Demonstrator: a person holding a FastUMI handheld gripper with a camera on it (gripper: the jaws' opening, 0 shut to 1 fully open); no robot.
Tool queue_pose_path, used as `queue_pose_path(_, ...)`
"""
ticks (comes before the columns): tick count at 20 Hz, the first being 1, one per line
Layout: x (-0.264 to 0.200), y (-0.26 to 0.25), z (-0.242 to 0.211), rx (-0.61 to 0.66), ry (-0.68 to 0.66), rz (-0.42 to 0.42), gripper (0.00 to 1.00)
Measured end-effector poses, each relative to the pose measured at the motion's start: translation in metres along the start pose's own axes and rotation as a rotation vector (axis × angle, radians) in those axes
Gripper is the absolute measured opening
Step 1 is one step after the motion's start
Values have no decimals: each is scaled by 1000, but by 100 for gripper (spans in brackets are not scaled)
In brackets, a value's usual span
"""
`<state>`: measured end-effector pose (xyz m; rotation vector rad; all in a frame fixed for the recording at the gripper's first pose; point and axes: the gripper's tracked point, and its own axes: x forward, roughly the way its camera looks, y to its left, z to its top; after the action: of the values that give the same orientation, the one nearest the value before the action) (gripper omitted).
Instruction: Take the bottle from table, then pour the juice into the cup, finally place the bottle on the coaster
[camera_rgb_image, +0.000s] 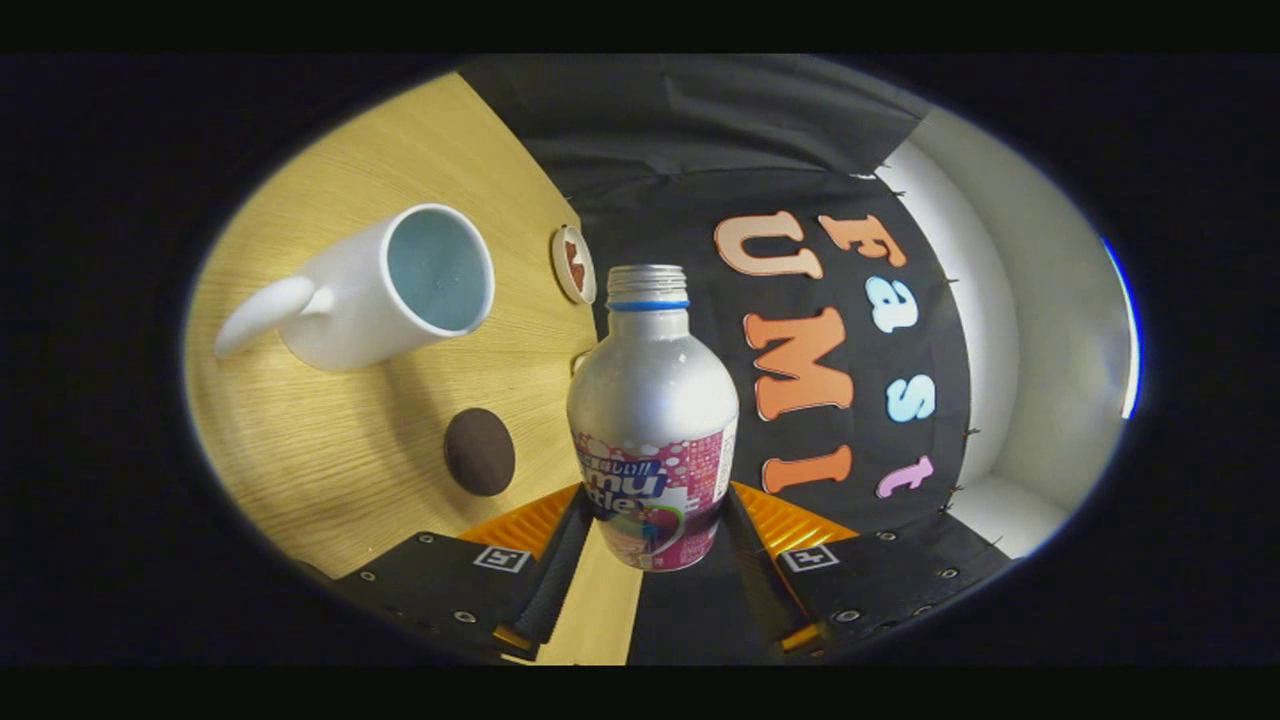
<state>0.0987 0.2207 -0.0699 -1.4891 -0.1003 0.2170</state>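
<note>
A silver bottle (652, 400) with a pink label and an uncapped threaded neck sits between the fingers of my gripper (655, 512), which is shut on its lower body. The gripper is rolled, so the bottle lies tipped sideways relative to the wooden table (330, 460). A white cup (390, 290) with a handle stands on the table to the bottle's left, its pale inside showing. The bottle's mouth is level with the cup's rim but apart from it. No stream of juice is visible. A dark brown round coaster (480, 452) lies on the table between the cup and the fingers.
A small round white disc with a red mark (574, 264) lies on the table beyond the cup, near the table's edge. The black cloth wall rises right behind the bottle, with a white wall further off.
</note>
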Motion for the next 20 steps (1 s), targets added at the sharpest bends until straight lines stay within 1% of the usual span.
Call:
queue_pose_path(3, 1, -7, 1, -55, -2, -26, 76)
queue_pose_path(12, 3, -12, 0, -219, -27, -36, 76)
queue_pose_path(20, 7, -16, 9, -313, -48, -53, 76)
